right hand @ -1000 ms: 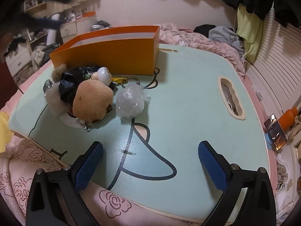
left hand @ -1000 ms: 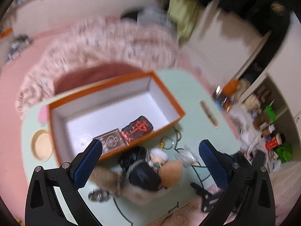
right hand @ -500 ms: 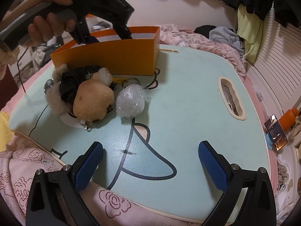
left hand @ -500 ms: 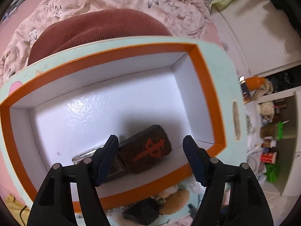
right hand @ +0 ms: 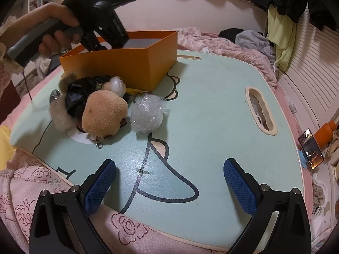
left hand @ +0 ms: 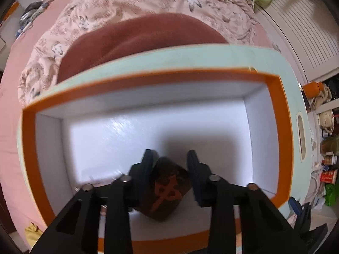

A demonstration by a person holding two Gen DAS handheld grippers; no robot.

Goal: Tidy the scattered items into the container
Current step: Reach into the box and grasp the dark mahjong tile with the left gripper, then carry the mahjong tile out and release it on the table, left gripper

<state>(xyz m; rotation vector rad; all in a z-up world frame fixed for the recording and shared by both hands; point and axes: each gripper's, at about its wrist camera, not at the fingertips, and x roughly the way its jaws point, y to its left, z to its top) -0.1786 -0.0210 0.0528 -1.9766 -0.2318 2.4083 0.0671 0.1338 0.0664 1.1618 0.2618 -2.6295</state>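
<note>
Box first: the orange container with the white inside sits on the far left part of your mint-green lap table, and your left gripper is reaching down into it from above. Its jaws are narrowed around a dark brown block with an orange-red symbol, which sits low in the near part of the box; the frame is a bit blurred, so you can't really tell if the blue pads are pressing its sides or just sitting right beside them.

Your right gripper hovers over the near edge of the table with its jaws spread wide and nothing between them.

Out on the table, just in front of the box's near wall, you've got the loose stuff in a clump: a tan plush toy lying against a black crinkly item, a small white round thing touching them on the far side, and a clear plastic-wrapped ball just to the right of the plush. A small metal clasp lies just near of the plush.
</note>
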